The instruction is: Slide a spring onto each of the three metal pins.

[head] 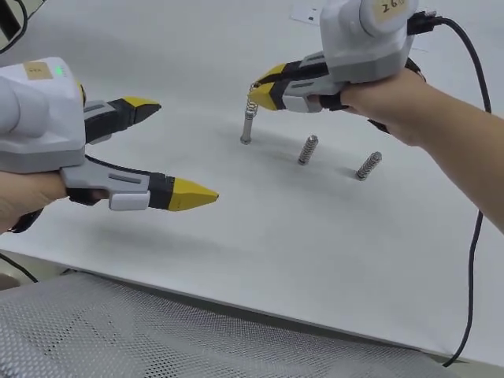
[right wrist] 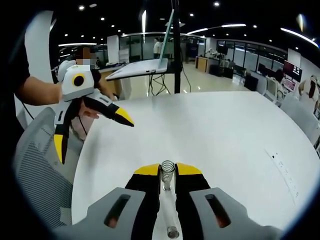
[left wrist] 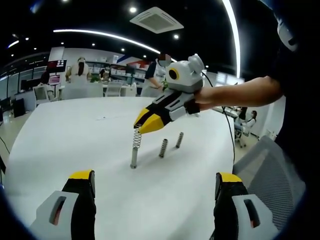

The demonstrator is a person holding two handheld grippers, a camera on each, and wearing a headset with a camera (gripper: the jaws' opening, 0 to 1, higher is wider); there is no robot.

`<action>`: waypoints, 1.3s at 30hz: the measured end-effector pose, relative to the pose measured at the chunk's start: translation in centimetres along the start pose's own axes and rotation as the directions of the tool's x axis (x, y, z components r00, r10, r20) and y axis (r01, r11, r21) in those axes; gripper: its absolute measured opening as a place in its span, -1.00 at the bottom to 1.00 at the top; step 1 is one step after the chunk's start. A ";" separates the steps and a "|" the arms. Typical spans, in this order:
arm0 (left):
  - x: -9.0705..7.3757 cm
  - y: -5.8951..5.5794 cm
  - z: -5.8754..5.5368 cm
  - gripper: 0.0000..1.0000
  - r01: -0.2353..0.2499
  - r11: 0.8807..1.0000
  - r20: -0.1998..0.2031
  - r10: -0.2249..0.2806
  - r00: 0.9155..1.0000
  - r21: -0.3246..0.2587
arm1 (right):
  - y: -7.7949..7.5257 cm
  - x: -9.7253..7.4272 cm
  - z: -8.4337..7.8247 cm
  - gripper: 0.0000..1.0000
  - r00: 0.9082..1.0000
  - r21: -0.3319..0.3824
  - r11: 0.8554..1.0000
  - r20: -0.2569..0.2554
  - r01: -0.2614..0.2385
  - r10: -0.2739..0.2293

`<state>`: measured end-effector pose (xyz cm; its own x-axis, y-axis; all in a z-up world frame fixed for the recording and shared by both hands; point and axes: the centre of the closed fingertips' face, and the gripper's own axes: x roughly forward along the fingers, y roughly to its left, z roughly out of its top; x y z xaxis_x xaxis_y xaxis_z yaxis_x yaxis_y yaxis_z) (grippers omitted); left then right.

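Three upright metal pins stand in a row on the white table [head: 260,236]. The left pin [head: 247,127] has a spring [head: 252,103] on its top part, and my right gripper [head: 263,90] is shut on that spring. From the right gripper view the spring [right wrist: 167,173] sits between the yellow tips above the pin [right wrist: 172,231]. The middle pin [head: 308,149] and the right pin [head: 368,165] each wear a spring. My left gripper [head: 177,150] hangs open near the table's front left, holding nothing. In the left gripper view the pin with its spring [left wrist: 135,145] stands ahead of the open jaws.
A grey mesh chair back [head: 118,331] lies below the table's front edge. A black cable [head: 476,228] trails from the right gripper off the right side. Paper [head: 303,12] lies at the far edge. People and desks stand far behind [left wrist: 80,75].
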<state>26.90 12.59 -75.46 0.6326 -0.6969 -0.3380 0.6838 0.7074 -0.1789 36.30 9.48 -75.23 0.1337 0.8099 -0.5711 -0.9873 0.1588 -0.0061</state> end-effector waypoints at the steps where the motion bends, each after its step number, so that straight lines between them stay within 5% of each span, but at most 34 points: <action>1: 0.0 0.0 0.0 0.95 0.001 1.000 -0.001 -0.001 1.000 0.000 | 0.0 0.0 0.0 -0.84 1.000 -0.001 1.000 0.000 0.001 -0.001; 39: -0.2 0.3 0.0 0.92 -0.005 1.000 0.007 0.006 1.000 -0.006 | 0.9 1.3 -2.0 -0.84 0.999 0.015 1.000 -0.048 -0.015 0.016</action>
<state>26.98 12.95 -75.48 0.6387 -0.6937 -0.3328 0.6781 0.7119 -0.1827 35.46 9.54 -77.62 0.1141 0.7840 -0.6101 -0.9878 0.1553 0.0148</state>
